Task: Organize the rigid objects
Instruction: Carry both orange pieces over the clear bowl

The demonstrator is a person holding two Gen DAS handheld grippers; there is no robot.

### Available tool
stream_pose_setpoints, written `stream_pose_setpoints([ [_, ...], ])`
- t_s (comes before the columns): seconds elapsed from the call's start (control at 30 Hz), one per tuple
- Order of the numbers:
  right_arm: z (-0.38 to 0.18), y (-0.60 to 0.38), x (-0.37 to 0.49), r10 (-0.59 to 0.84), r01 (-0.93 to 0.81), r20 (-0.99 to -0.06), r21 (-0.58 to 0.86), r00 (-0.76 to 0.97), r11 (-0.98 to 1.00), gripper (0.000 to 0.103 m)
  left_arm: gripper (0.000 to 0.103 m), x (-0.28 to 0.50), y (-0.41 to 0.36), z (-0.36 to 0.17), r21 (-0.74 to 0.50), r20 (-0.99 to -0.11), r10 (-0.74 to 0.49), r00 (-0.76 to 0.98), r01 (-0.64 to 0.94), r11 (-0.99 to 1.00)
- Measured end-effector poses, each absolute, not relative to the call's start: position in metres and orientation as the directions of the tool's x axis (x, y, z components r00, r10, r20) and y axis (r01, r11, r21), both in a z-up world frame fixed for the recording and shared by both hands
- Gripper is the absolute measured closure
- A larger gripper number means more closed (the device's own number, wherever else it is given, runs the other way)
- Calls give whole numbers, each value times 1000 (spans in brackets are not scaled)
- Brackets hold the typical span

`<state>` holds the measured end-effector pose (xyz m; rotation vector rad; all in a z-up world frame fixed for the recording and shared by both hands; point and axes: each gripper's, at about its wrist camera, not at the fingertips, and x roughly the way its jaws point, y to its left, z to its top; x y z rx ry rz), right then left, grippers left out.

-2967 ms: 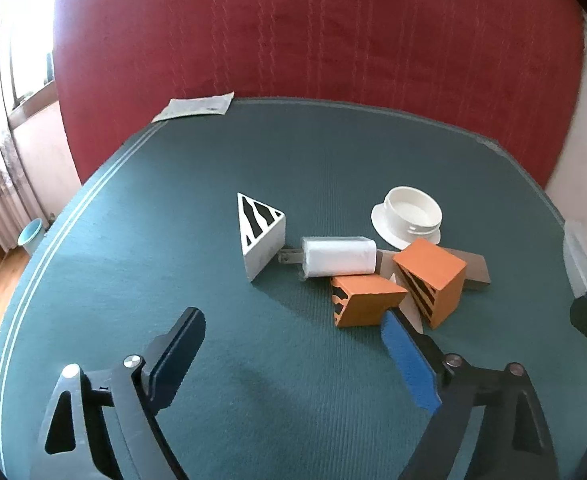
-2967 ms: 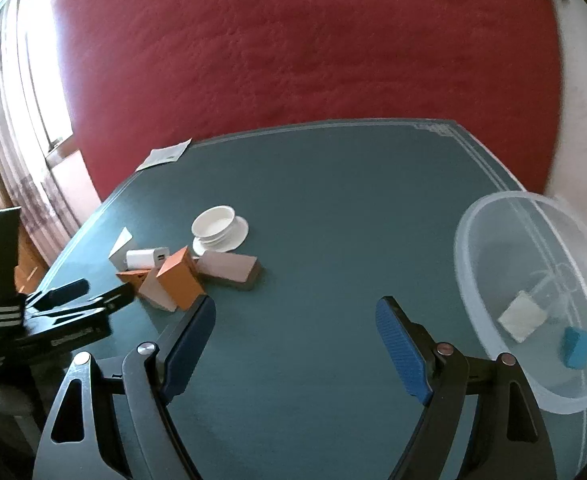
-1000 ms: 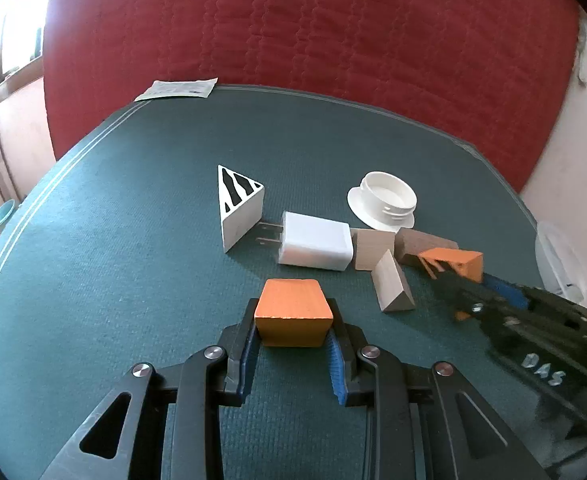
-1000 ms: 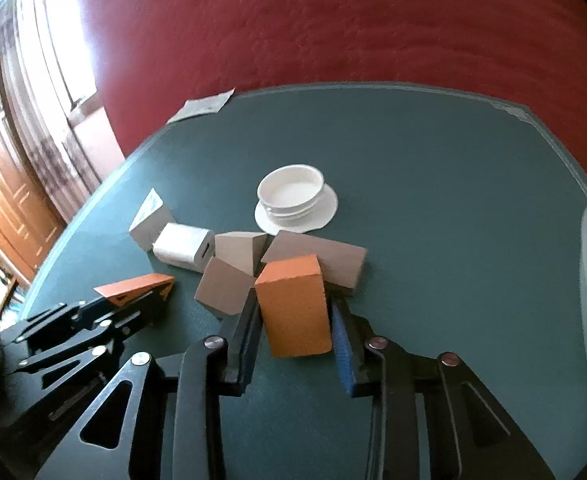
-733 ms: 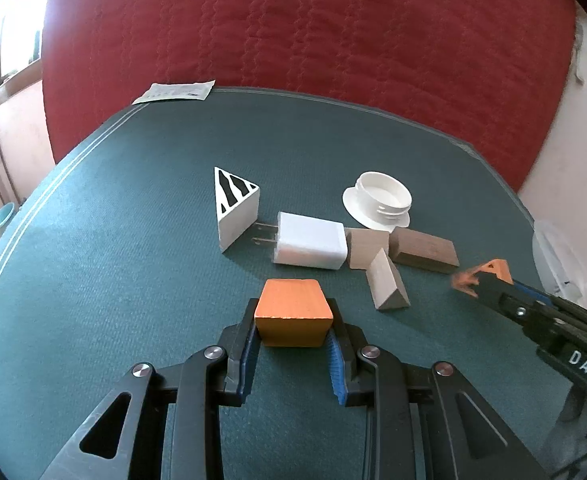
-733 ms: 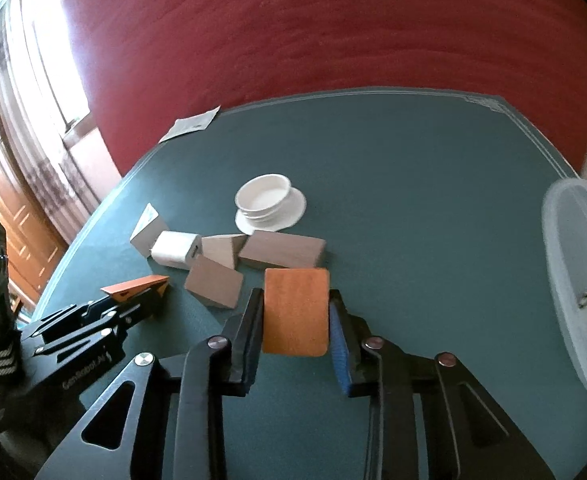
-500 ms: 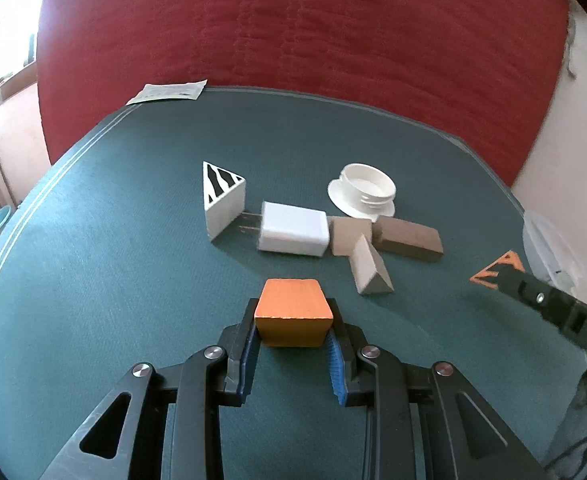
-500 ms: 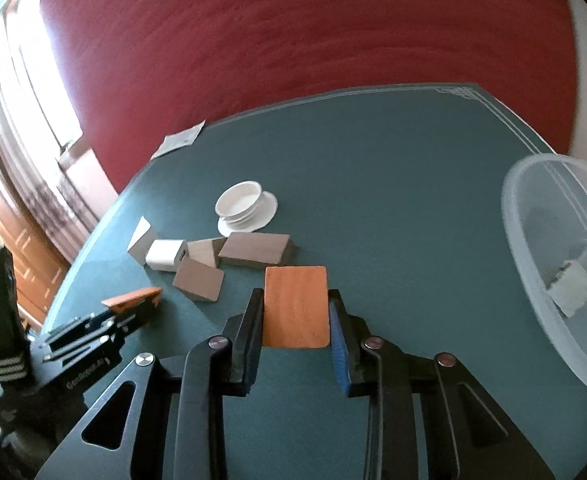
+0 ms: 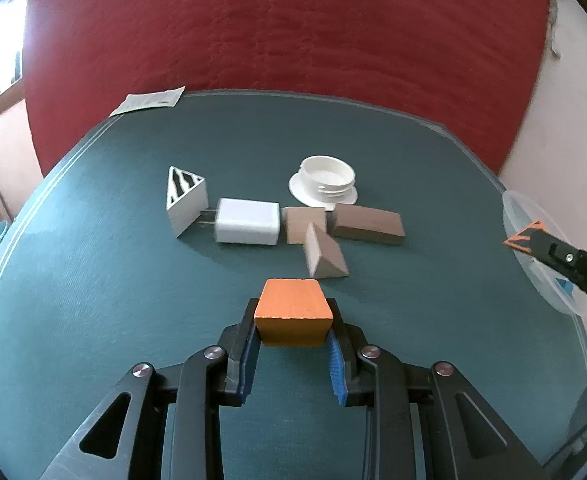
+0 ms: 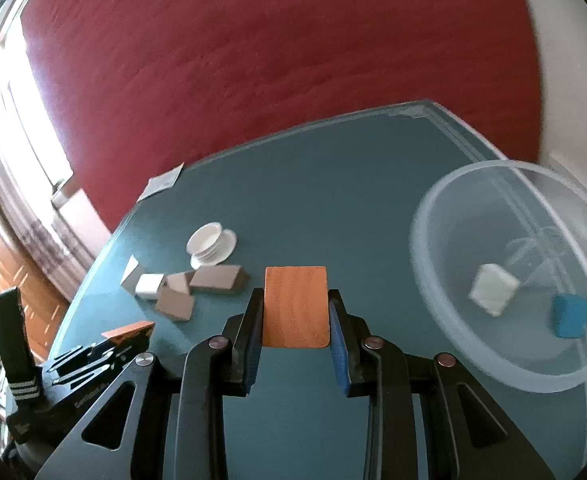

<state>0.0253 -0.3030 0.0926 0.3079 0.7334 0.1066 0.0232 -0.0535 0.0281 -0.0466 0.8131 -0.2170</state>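
I have an orange block clamped in each gripper, left [image 9: 293,334] and right [image 10: 295,332]. Two pieces lie in the bowl [image 10: 425,264]; six wait far left on the table [image 9: 93,300].

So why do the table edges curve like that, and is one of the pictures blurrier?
Both views use fisheye lenses, so the green table bows and corners go black. Right wrist view: softer, the clear plastic bowl smeared, window glare at left; its orange wooden block stays crisp. Left wrist view: sharper, the white plug adapter clear, glare at upper left.
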Motion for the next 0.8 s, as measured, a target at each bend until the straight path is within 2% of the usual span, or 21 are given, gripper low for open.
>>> stream_pose_setpoints([
  [0.6,100,-405,-7,-43,251,-617,255,786,934,72,72,13,-113,47,-56,-709,-242,663,289,956],
  [0.73,88,-418,-7,-52,272,-639,250,768,929,70,72,14,-128,52,-48,-706,-257,660,317,947],
  [0.8,83,-425,-9,-58,280,-645,248,762,927,65,72,14,-134,55,-42,-703,-262,661,330,943],
])
